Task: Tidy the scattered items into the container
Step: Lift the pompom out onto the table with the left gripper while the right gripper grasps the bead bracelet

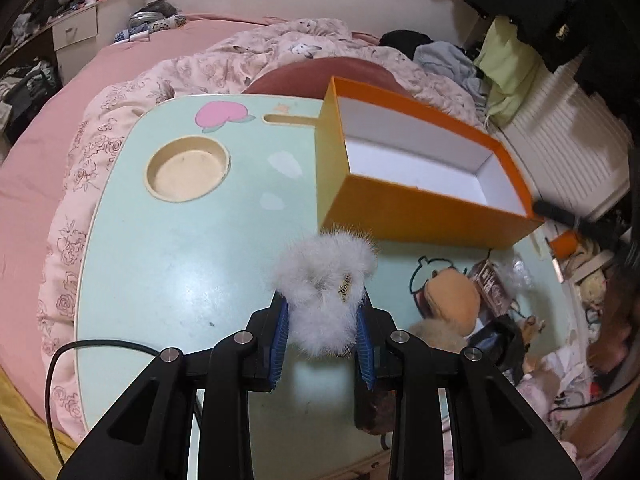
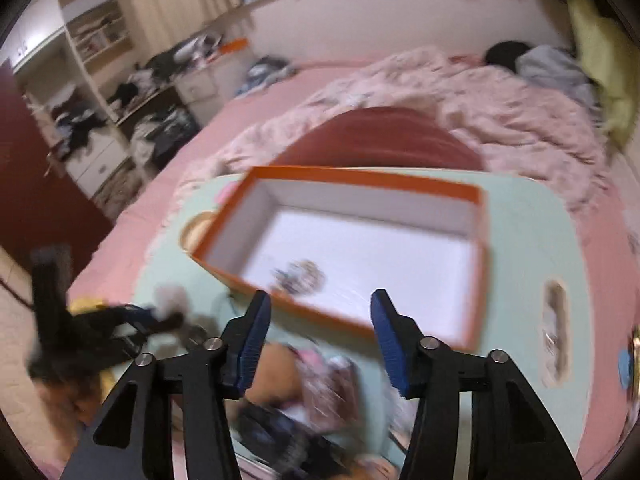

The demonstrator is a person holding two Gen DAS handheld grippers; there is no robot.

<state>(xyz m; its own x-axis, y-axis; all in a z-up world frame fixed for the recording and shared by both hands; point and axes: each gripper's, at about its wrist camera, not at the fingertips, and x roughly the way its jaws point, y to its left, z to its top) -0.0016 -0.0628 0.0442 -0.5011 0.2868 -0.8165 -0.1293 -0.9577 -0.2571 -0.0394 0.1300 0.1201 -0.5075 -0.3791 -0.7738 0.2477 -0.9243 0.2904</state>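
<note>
White fluff [image 1: 326, 280] sits pinched between the blue pads of the left gripper [image 1: 323, 322], just in front of it and above the green table [image 1: 180, 264]. It looks very light and squashy, so it should not break, but loose fur could slip out. Holding its middle seems best. Ahead and to the right is the orange box [image 1: 412, 208]. The right gripper [image 2: 320, 328] is spread apart and holds nothing, near the box's close wall.

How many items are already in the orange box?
1: a small patterned item near the front wall of the orange box. It is blurred, and the left view hides that corner.
</note>
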